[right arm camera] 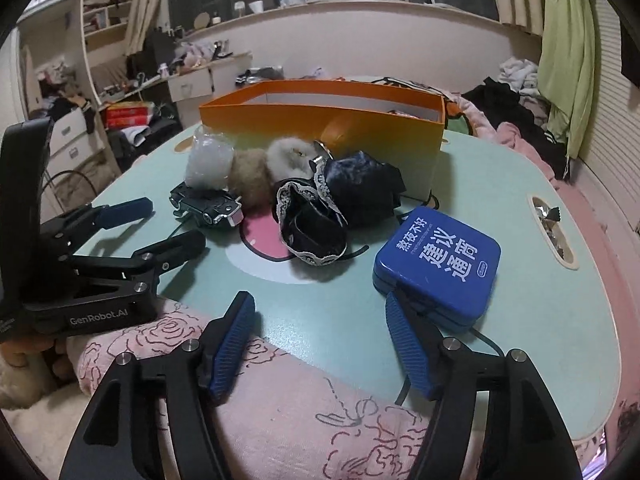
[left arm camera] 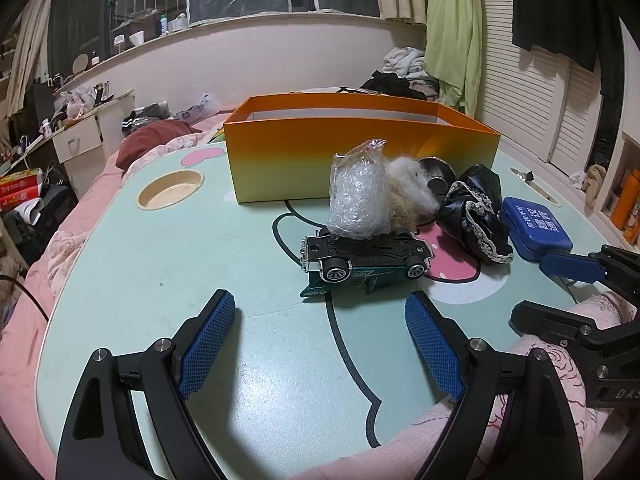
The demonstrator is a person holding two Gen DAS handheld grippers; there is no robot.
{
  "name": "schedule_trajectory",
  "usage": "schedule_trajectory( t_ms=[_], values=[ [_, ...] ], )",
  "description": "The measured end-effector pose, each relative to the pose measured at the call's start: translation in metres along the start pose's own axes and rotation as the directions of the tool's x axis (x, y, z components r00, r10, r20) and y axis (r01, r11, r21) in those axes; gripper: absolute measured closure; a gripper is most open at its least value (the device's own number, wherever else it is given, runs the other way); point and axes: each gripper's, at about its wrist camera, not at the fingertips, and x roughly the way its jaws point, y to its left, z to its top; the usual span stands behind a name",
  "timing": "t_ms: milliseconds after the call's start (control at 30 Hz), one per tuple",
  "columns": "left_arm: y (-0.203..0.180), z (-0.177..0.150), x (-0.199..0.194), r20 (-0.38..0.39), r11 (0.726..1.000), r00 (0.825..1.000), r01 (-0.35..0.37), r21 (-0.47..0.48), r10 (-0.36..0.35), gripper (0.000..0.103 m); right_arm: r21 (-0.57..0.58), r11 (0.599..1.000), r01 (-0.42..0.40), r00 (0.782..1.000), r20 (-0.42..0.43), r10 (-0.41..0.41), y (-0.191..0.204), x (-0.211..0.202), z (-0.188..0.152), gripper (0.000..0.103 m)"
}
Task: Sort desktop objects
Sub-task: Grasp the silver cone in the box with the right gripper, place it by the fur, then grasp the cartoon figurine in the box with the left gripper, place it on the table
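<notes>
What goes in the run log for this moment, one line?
left gripper open, empty | right gripper open, near blue rectangular tin | upside-down green toy car on table | orange cardboard box behind

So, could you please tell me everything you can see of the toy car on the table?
The toy car lies upside down on the mint-green table, its black chassis and chrome-hubbed wheels facing up and its teal body with pale lettering underneath. It looks like die-cast metal and plastic. A clear plastic bag rests against its underside from behind, with fur pompoms just beyond. Neither gripper touches it; the left gripper sits open in front.
</notes>
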Motion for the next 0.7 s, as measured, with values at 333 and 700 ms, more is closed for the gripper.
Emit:
schedule_trajectory(
  t_ms=[333,700],
  values=[
    [0.023,0.030,-0.020,0.047,0.990,0.996,0.078,-0.116,-0.073,0.016,0.002,1.000,-0.006,1.000,0.004,0.006,0.000,-0.002,-0.002,0.035],
    [0.007,0.161,0.026,-0.180,0.924,0.910,0.348,-0.160,-0.374,0.055,0.002,1.000,-0.008,1.000,0.005,0.008,0.002,-0.004,-0.003,0.034]
  ],
)
